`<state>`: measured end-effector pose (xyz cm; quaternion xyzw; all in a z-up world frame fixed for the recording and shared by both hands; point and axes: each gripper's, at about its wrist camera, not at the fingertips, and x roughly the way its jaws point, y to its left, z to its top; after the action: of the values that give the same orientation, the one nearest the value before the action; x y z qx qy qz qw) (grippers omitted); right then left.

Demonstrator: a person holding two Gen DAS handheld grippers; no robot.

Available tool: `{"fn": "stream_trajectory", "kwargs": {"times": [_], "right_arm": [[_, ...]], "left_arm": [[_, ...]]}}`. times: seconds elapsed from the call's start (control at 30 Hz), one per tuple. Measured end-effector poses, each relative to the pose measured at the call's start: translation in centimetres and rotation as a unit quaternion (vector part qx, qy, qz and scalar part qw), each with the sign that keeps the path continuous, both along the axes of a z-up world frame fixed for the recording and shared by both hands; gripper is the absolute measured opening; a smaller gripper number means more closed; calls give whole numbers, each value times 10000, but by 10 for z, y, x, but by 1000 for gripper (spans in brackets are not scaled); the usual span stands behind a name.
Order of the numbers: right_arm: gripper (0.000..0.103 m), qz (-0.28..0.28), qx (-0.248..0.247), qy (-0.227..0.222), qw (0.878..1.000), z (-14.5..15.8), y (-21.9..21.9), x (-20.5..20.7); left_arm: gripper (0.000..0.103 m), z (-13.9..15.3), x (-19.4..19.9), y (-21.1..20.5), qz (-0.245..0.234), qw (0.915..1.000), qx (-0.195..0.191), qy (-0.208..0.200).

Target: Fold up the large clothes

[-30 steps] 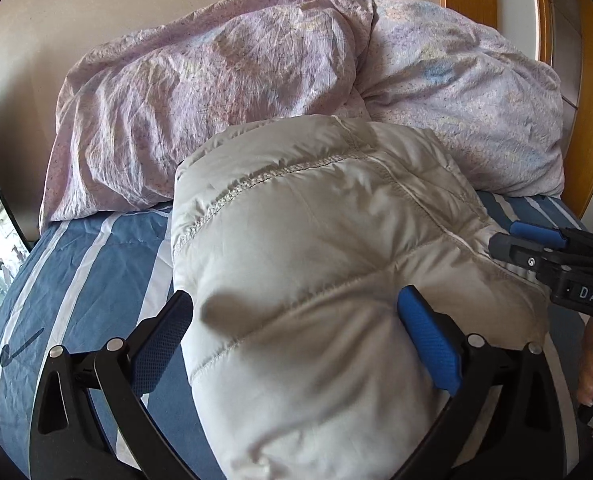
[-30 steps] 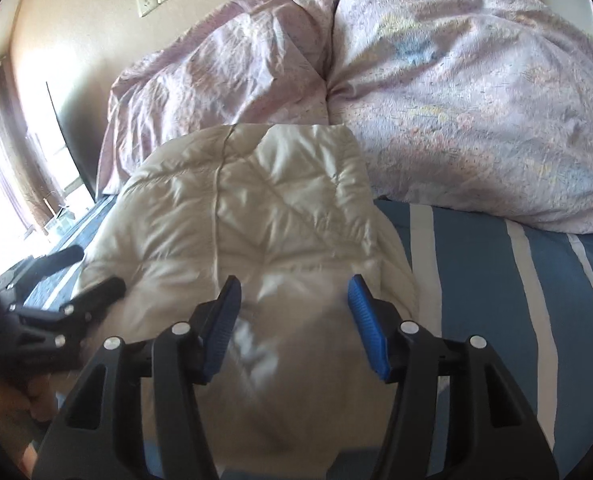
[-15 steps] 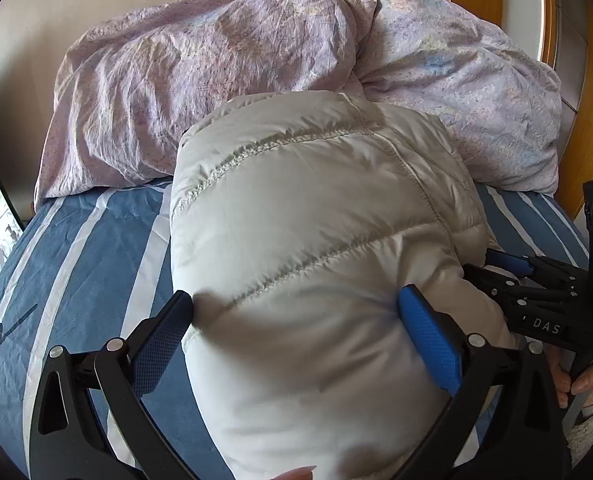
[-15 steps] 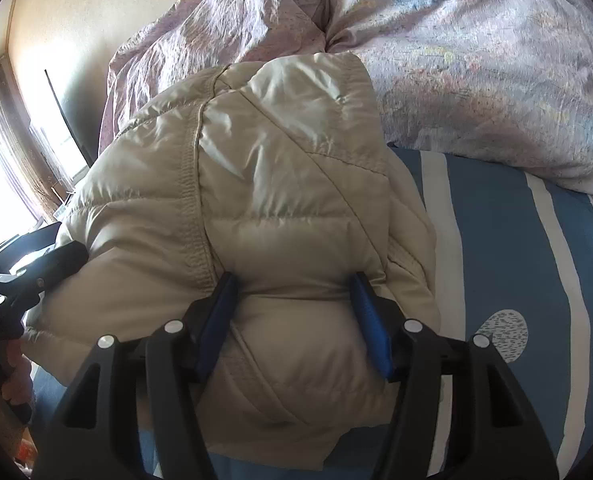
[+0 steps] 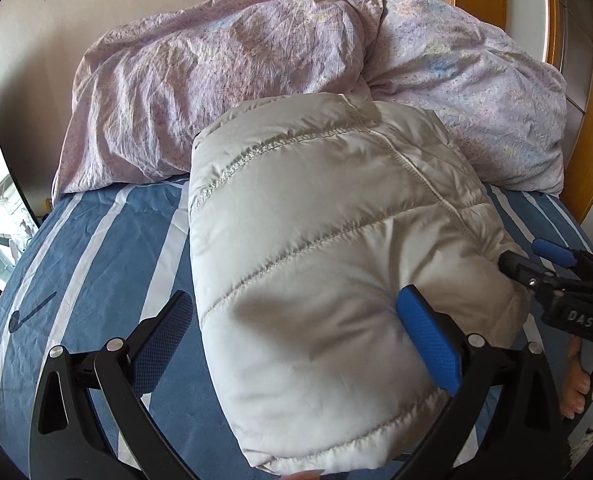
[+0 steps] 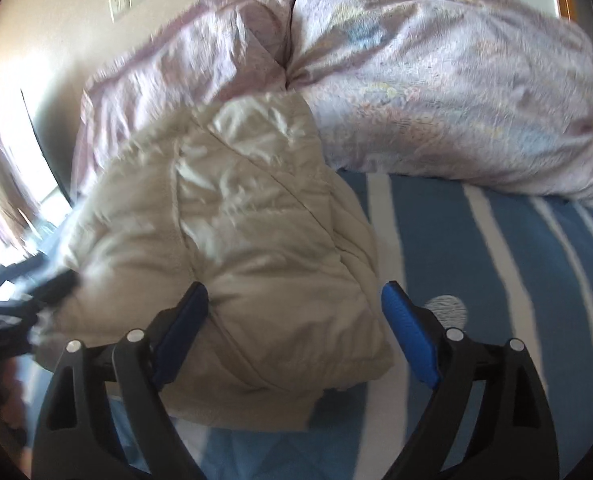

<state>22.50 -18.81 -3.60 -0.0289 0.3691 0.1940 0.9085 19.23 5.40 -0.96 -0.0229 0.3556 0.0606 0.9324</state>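
On bed, right gripper (image 6: 294, 332) opened, jacket (image 6: 232, 248) released

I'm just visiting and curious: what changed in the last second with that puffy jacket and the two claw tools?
The right gripper has just been opening: its jaws, pinching the folded jacket earlier, now stand wide, the right pad clear of it. The left gripper stays wide open around the jacket's end. The jacket, lilac duvet and striped sheet stayed put.

Folded puffer jacket (image 6: 232, 248) lies between the right gripper's (image 6: 296, 336) just-spread fingers (image 6: 410, 340).
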Motion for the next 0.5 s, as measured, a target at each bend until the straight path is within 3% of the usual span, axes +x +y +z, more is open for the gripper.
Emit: {"fn": "stream_trajectory", "kwargs": {"times": [0.1, 0.23, 0.33, 0.5], "right_arm": [[91, 11, -370, 78, 9993, -15, 14, 6], [91, -120, -471, -242, 9985, 0, 12, -9], [100, -198, -274, -399, 9986, 15, 0, -25], [101, -265, 9, -481, 9985, 37, -17, -57]], "left_arm": [[102, -2, -1, -2, -16, 10000, 40, 36], [102, 8, -16, 1, -9, 10000, 27, -9], [102, 15, -34, 3, 26, 10000, 63, -42], [102, 21, -65, 7, 51, 9997, -131, -184]]}}
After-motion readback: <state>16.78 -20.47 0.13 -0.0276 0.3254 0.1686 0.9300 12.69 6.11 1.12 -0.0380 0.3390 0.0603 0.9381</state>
